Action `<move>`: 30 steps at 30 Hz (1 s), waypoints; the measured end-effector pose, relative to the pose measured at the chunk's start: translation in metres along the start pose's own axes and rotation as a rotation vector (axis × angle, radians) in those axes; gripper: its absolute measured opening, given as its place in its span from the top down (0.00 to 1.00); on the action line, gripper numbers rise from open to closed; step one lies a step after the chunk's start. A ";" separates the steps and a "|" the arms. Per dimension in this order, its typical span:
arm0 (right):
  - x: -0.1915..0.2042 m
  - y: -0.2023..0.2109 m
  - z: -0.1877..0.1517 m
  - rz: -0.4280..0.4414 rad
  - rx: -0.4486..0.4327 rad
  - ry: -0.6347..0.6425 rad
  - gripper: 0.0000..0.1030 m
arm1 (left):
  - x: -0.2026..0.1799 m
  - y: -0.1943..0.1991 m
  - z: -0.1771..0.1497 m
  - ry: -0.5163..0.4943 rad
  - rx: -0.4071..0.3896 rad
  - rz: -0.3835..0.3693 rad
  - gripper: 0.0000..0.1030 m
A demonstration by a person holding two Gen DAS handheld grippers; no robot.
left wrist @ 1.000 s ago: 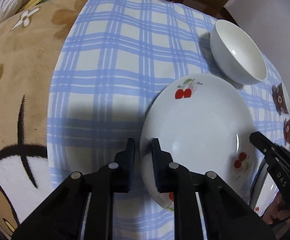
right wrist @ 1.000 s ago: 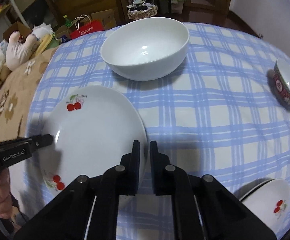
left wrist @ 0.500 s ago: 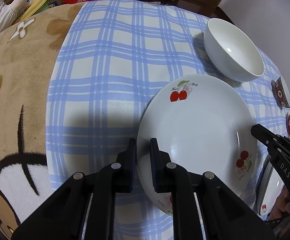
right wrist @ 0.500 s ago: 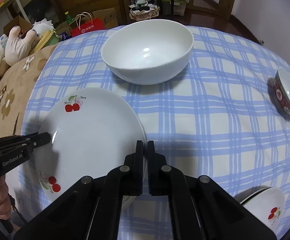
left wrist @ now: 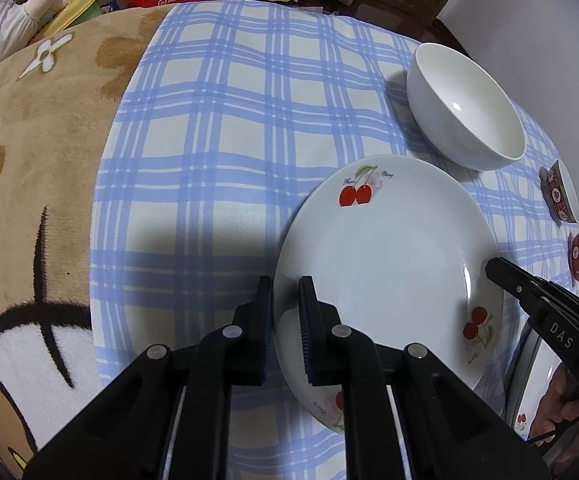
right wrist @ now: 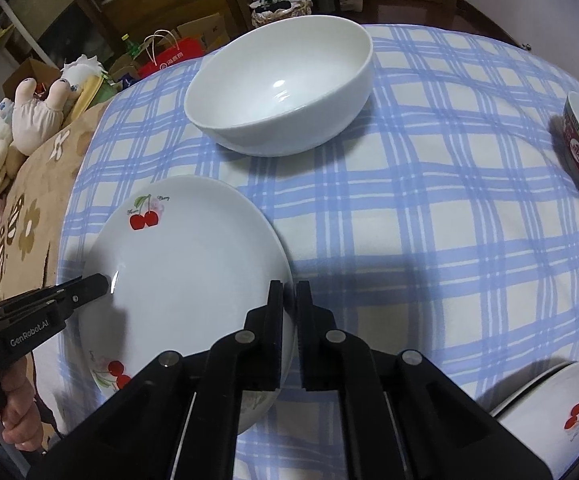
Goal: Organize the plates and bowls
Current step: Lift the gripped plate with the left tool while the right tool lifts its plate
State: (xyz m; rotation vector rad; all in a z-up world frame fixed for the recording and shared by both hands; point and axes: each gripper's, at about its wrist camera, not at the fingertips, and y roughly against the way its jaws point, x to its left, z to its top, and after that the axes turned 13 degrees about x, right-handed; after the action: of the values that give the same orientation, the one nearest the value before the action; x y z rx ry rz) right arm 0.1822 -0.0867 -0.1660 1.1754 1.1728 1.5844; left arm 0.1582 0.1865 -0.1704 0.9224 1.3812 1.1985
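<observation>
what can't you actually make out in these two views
- Cherry plate: its near rim sits behind the left gripper in the left wrist view, so whether it has lifted off the tablecloth is unclear.
- Second cherry dish: cut off by the right wrist view's lower edge; what lies under it is not shown.
- Red patterned bowls: squeezed at the fisheye edge, pattern unreadable.
- Lettering beside the cherries: too small.

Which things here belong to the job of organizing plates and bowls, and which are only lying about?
Belonging to the job:
- cherry plate, its rim gripped on opposite sides by the left gripper and right gripper
- white bowl
- two small red bowls
- second cherry dish

Only lying about:
- plush toy
- red bag
- brown blanket
</observation>
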 end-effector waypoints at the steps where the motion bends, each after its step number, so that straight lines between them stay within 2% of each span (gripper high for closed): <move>1: 0.001 0.000 0.000 -0.004 0.000 0.003 0.93 | 0.000 0.000 0.000 0.001 0.000 0.000 0.88; 16: 0.007 0.004 -0.004 -0.022 -0.001 0.046 0.92 | -0.002 0.015 -0.017 -0.017 -0.040 0.025 0.89; 30: -0.003 0.015 -0.019 0.004 -0.008 0.034 0.92 | -0.011 0.022 -0.025 -0.043 -0.045 0.020 0.88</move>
State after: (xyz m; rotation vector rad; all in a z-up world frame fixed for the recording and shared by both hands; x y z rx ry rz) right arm 0.1628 -0.0974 -0.1543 1.1504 1.1858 1.6165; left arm 0.1339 0.1763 -0.1475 0.9272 1.3084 1.2129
